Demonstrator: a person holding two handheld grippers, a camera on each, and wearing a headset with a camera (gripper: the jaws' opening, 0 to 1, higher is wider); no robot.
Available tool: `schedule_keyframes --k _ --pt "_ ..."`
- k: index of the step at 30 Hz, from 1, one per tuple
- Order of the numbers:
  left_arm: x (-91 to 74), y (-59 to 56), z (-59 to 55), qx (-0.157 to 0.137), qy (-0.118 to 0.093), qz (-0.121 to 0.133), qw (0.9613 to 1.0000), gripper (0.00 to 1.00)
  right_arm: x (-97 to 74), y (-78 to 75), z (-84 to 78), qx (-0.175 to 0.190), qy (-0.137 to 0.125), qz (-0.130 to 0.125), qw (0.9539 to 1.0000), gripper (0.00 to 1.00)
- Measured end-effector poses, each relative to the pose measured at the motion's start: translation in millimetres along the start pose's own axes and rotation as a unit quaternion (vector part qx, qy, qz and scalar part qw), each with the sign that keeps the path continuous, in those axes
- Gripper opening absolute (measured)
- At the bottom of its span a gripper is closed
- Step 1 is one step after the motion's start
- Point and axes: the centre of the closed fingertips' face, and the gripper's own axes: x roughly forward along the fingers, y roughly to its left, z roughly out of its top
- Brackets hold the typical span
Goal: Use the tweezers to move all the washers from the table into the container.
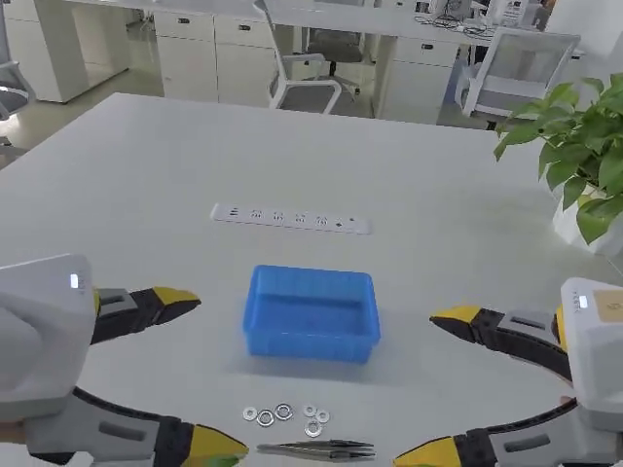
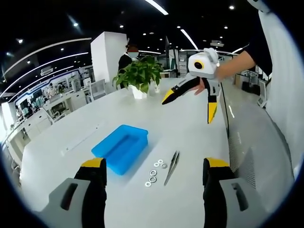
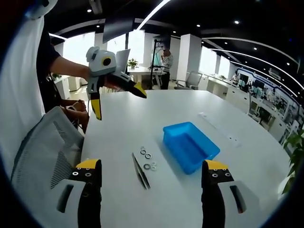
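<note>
Left gripper, right gripper: jaws wide apart, empty. Tweezers lie nearest, washers just beyond, blue container farther. Tweezers probably light, springy, slippery; take them mid-shank. Washers tiny, flat.

White table, bearing blue container, loose washers, tweezers, power strip, potted plant
</note>
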Motion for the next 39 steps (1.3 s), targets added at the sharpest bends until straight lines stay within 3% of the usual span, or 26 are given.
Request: schedule_keyframes --k 11,19,30,39 --pt "20.1 -8.0 -15.4 0.011 0.03 -0.023 0.9992 0.81 17.8 5.2 -16.2 -0.008 0.025 0.019 0.9995 0.82" --pt "32.5 -26.4 -32.1 -0.001 0.047 -0.06 0.9971 0.79 34.5 16.0 -31.3 -0.006 0.046 0.047 0.9978 0.81" --pt "55.5 -37.9 -54.1 -0.016 0.063 -0.069 0.9955 0.71 54.7 25.5 -40.4 0.01 0.059 0.079 0.9951 0.68" --pt "74.0 -38.1 -73.8 0.001 0.102 -0.107 0.989 0.61 74.5 32.1 -58.8 0.004 0.088 0.102 0.9909 0.63"
